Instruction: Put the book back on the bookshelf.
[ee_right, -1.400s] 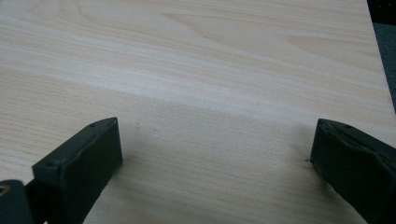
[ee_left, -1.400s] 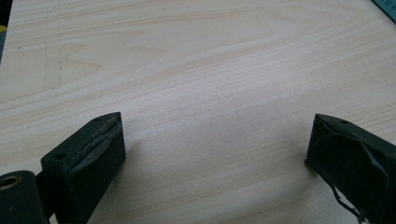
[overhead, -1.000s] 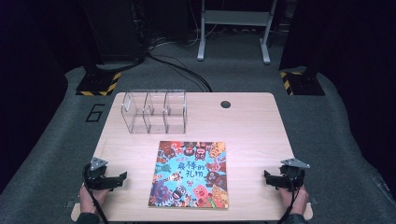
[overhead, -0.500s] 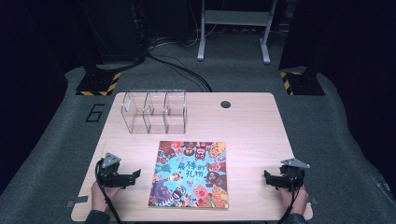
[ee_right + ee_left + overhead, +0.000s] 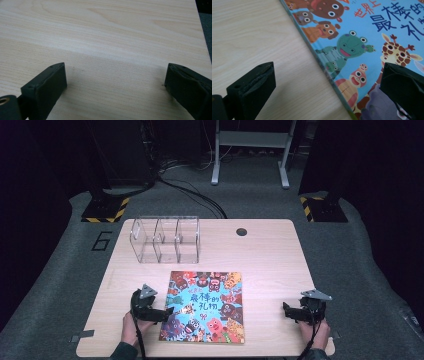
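Note:
A colourful picture book (image 5: 205,306) with cartoon animals lies flat on the wooden table (image 5: 270,265), near its front edge. My left gripper (image 5: 167,311) is open at the book's left edge. In the left gripper view the jaws straddle that edge of the book (image 5: 362,50), one over bare wood, the other over the cover. My right gripper (image 5: 286,310) is open near the table's front right, well right of the book. Its jaws stand wide over bare wood (image 5: 112,50) with nothing between them.
A clear plastic organiser (image 5: 165,239) with three compartments stands behind the book at the back left. A round cable hole (image 5: 242,231) is near the table's far edge. Beyond the table are a dark floor, cables and a metal stand (image 5: 250,150).
My left gripper has moved right from the table's front left up to the book's left edge. The right gripper has stayed in place.

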